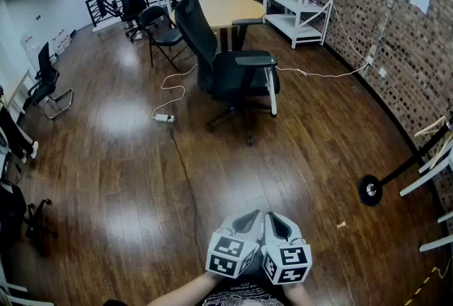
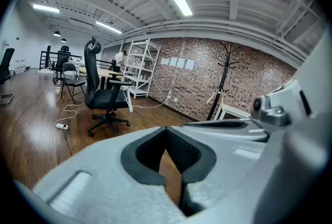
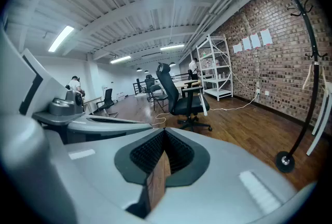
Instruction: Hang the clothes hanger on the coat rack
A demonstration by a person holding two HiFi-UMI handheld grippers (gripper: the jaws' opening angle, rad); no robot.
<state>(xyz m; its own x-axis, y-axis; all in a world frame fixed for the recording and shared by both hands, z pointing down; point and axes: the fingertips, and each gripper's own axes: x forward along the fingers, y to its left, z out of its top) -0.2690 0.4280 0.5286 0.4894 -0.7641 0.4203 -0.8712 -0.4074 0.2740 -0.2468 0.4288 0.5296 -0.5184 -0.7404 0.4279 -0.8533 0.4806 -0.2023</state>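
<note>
near, bottom centre of the head view: the left gripper (image 1: 248,218) and right gripper (image 1: 278,219) sit side by side. each has its jaws closed tip to tip, with nothing between them. no hanger is in either grip.

further out, at the right edge: the coat rack (image 1: 396,168) stands on the wood floor (image 1: 127,177), well apart from both grippers. a pale clothes hanger (image 1: 431,128) appears to hang beside its pole.

judgement: the hanging is either complete or not yet begun. whether this hanger is the task's own cannot be told.

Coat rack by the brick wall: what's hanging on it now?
One pale hanger hangs partway up the coat rack; its top hooks look bare. How the hanger is hooked on is too small to tell.
</note>
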